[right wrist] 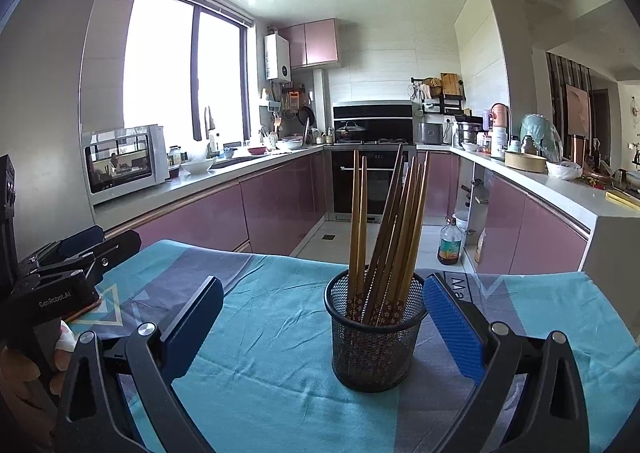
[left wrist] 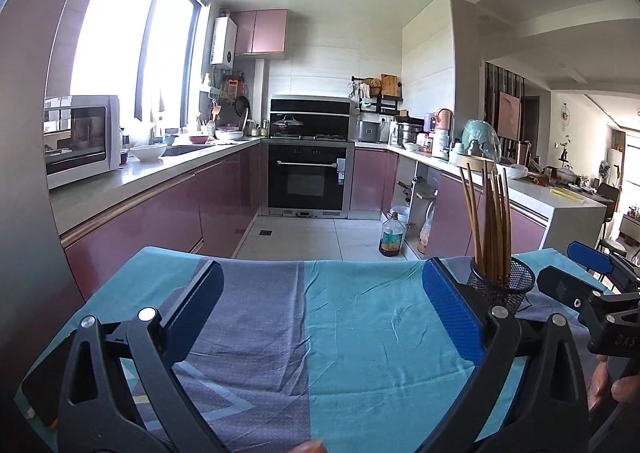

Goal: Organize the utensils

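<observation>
A black mesh cup (right wrist: 376,337) stands upright on the blue patterned tablecloth (right wrist: 264,333) and holds several brown wooden chopsticks (right wrist: 390,237). My right gripper (right wrist: 320,305) is open and empty, its blue pads on either side of the cup without touching it. My left gripper (left wrist: 320,297) is open and empty over bare cloth; the cup (left wrist: 502,283) with the chopsticks (left wrist: 490,221) stands just beyond its right finger. The right gripper (left wrist: 576,273) shows at the right edge of the left wrist view, the left gripper (right wrist: 80,249) at the left edge of the right wrist view.
The table's far edge (left wrist: 320,259) drops to a tiled kitchen floor. An oil bottle (right wrist: 450,243) stands on the floor by the open right cabinets. Purple counters line both sides, with a microwave (right wrist: 124,163) on the left and an oven (left wrist: 306,177) at the back.
</observation>
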Motion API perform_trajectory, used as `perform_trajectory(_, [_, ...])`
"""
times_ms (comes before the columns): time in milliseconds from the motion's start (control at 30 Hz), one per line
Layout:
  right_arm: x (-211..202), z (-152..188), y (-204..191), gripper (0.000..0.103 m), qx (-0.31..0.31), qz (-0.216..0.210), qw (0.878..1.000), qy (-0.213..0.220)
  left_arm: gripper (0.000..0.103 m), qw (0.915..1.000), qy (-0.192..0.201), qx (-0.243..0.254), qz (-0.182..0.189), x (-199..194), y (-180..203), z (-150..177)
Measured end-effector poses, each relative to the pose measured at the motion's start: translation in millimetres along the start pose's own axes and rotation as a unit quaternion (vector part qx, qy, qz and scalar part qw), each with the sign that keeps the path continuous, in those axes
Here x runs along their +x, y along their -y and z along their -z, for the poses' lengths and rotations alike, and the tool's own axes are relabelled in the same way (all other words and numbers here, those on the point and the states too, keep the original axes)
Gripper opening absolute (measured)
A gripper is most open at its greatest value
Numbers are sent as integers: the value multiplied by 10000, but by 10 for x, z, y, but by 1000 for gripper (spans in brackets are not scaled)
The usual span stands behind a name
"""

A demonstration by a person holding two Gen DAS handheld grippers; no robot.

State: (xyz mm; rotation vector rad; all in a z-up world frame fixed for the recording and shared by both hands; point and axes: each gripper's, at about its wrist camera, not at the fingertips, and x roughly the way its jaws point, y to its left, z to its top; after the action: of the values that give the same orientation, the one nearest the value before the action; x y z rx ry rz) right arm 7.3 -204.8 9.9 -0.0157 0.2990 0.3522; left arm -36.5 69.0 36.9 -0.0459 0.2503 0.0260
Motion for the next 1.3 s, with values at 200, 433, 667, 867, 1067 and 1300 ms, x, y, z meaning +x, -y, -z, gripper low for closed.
perform_trajectory(200, [-62,-22,-33,97,-68,70,9999,110,98,10000,43,37,17,-45,44,-17])
perform_trajectory(433, [-96,-8,-55,97,-89,103,9998,157,98,10000,33,35,-4,-66,65,-12])
perform_trajectory(667, [-116,-24,-62,97,-71,108,9997,209,98,10000,16,27,-16,-65,67,-16])
perform_trajectory(867, [-144,-26,-67,97,-86,106,9996,255,98,10000,0,-22,5,-50,59,-25])
perform_trajectory(1067, [-160,-46,-74,97,-91,102,9995,290,98,10000,16,-27,11,-59,57,-24])
perform_trajectory(1300, [-174,-60,-83,97,-89,126,9994,312,98,10000,31,-30,15,-59,56,-16])
